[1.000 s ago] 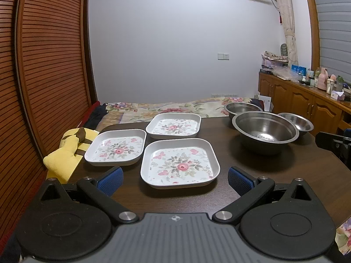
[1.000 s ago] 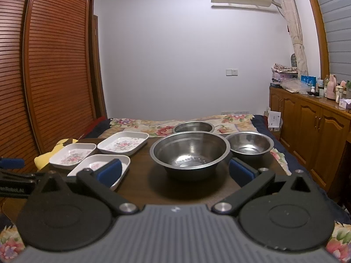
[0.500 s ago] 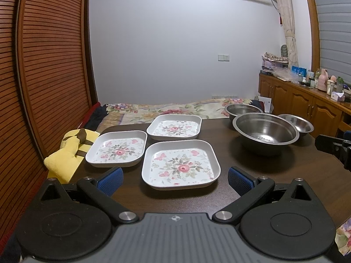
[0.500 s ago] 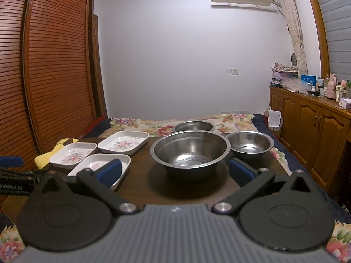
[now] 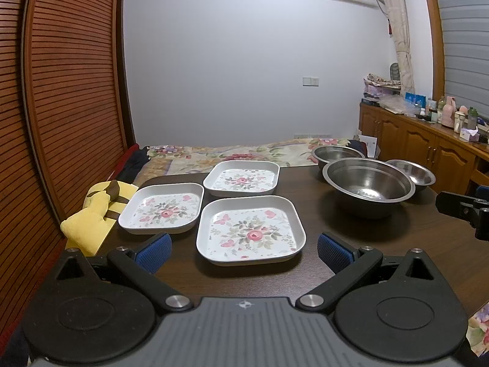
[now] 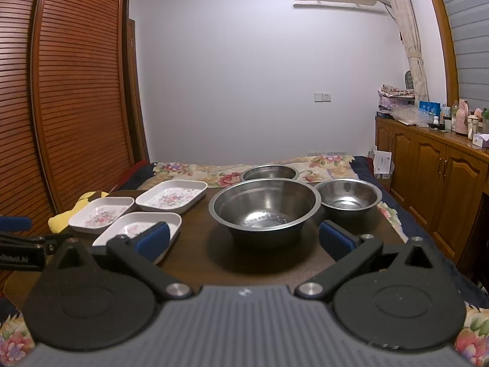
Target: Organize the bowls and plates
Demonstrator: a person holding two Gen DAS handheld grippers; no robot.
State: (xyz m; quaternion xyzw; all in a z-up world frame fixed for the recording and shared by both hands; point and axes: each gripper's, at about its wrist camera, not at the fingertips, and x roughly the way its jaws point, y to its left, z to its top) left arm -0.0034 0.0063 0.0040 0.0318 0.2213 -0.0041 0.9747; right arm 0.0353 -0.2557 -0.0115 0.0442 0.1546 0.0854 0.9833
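While nothing is lifted yet, the left wrist view shows the left gripper with its blue pads spread wide and empty, hovering just short of the near plate. 2 more floral plates sit behind it: the left plate and the far plate, all on the dark table. To stack well, I judge the pads should pinch 1 rim edge squarely and lift level.

In the right wrist view, the right gripper is likewise wide and empty, facing the large bowl. The small bowl stands to its right, the far bowl behind. Nesting small into large looks safest, gripping the thin rim firmly.
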